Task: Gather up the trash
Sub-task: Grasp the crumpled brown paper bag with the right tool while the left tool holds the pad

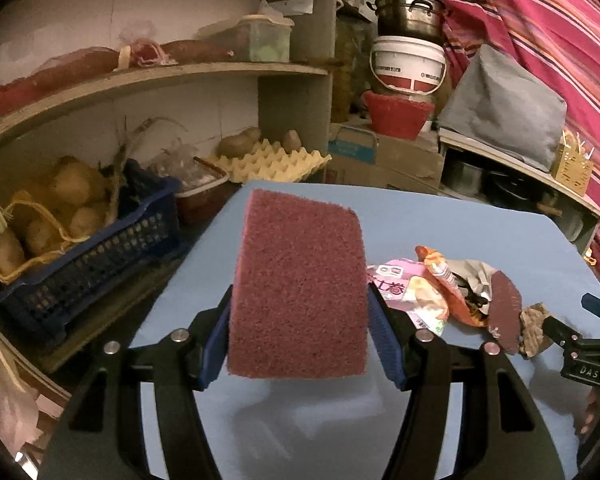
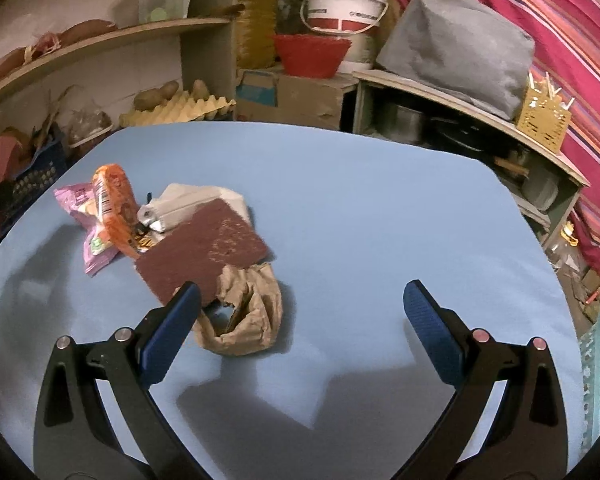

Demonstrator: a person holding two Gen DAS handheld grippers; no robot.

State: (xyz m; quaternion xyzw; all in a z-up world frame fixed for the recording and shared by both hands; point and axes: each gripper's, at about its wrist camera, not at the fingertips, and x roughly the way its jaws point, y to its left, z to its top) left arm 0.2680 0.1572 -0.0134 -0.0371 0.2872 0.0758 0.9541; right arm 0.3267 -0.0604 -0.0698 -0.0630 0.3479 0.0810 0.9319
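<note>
Left tongs (image 1: 300, 320) clamp a coarse maroon rectangular pad (image 1: 298, 284). Right tongs (image 2: 302, 316) gape wide above the blue counter (image 2: 380, 208), near a crumpled brown bag (image 2: 248, 320).

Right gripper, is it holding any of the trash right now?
No, the right gripper has its jaws wide apart over the blue table, gripping nothing.

On the table (image 2: 360, 208), wrappers (image 2: 108, 208) lie left of the scouring pad (image 2: 204, 248), paper bag (image 2: 252, 320) before it.
</note>
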